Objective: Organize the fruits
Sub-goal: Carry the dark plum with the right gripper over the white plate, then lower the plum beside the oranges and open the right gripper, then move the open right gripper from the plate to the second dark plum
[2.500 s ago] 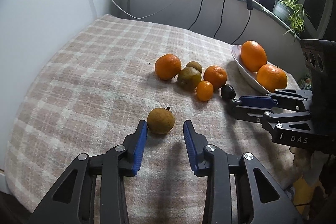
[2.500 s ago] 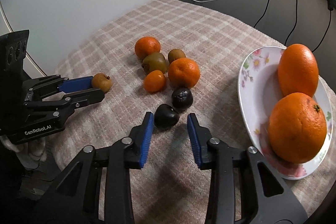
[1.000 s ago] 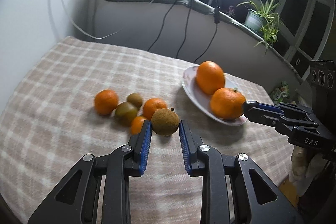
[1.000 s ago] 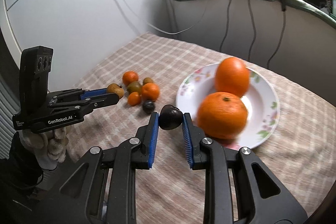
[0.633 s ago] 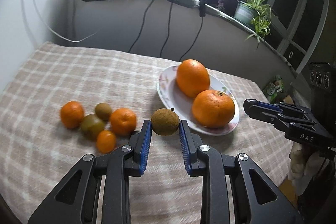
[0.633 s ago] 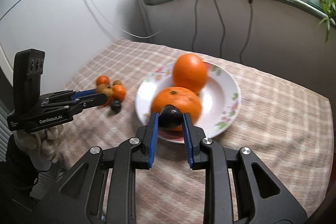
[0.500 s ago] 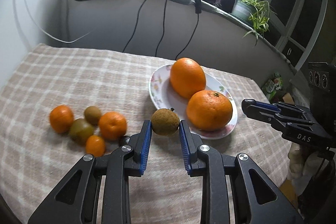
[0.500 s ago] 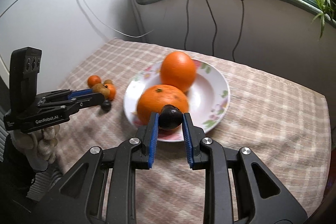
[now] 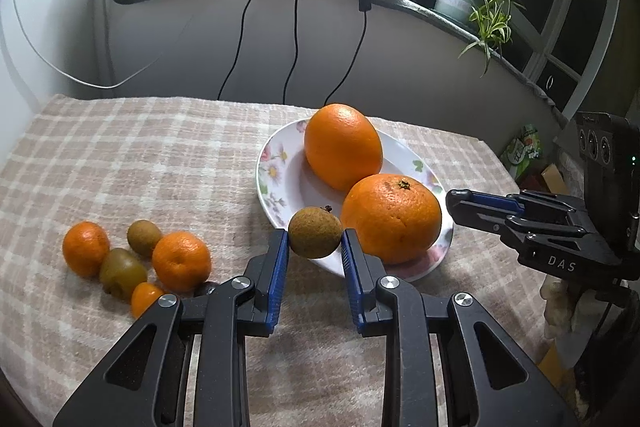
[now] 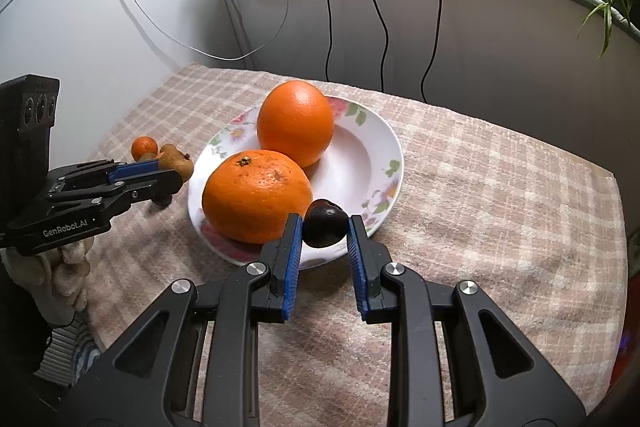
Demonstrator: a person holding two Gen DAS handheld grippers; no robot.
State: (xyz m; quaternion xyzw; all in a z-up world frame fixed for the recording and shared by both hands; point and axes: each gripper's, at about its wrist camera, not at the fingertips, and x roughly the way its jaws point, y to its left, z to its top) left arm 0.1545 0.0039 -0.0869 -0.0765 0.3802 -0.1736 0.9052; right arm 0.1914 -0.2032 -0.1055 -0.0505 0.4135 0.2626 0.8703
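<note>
**Both grippers holding small fruit at the plate**

Left wrist view: the left gripper (image 9: 315, 247) is clamping a brown round fruit (image 9: 315, 233) between its blue pads, holding it in the air just in front of the plate's (image 9: 269, 163) near rim. Two large oranges (image 9: 343, 146) are sitting on that plate. At 9 o'clock from the gripper, a cluster of small oranges and kiwis (image 9: 136, 259) is lying on the checked cloth (image 9: 160, 147) covering the desk. The right gripper (image 9: 460, 198) is reaching in at 3 o'clock.

Right wrist view: the right gripper (image 10: 324, 239) is pinching a dark fruit (image 10: 324, 223) narrowly, over the plate's (image 10: 384, 147) near edge, at 4 o'clock from the nearer orange (image 10: 256, 195). At 9 o'clock the left gripper (image 10: 176, 173) is gripping the brown fruit (image 10: 177, 163) beside the plate.
</note>
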